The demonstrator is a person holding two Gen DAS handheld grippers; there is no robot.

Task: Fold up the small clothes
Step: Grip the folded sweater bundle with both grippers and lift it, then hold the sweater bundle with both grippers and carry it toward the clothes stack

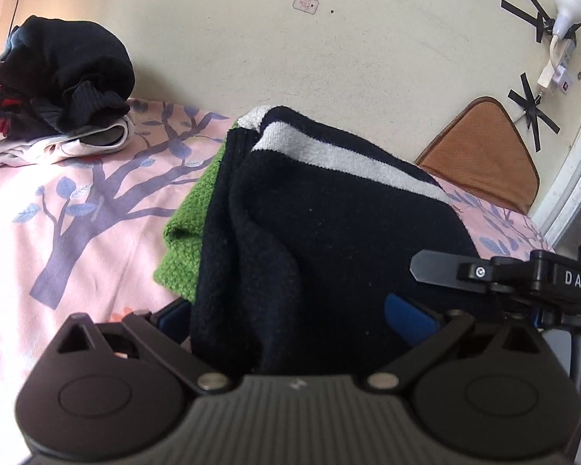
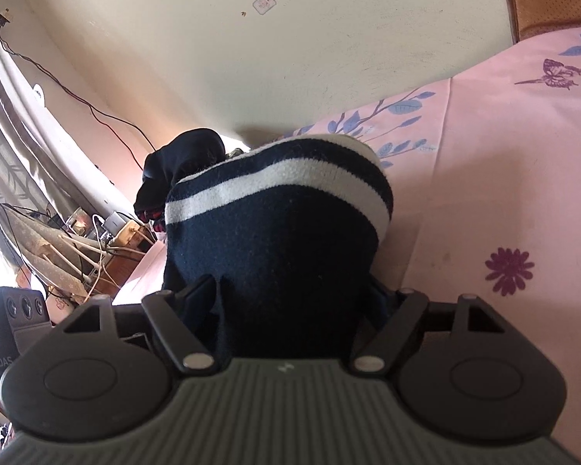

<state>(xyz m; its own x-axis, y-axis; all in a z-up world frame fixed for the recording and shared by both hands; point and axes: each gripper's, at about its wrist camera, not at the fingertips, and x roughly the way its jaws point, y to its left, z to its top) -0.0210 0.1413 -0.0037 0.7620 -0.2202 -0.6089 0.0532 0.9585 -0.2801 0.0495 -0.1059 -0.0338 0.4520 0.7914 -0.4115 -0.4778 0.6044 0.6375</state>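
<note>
Navy knitted garment with white stripes (image 1: pixel 321 232) bunched on the pink floral bed sheet (image 1: pixel 77 209), lying over a green knit piece (image 1: pixel 189 228), likely just set down mid-fold. Left hand-held gripper (image 1: pixel 294 317) released, jaws wide, fabric loose between them. Right hand-held gripper (image 2: pixel 290 294) also spread, cloth slack between. Dark clothes pile (image 1: pixel 58 77) waits by the wall.

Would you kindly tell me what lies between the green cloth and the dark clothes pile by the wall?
Only bare pink bedsheet with its tree print lies between the green cloth and the dark clothes pile, seen in the left wrist view.
</note>
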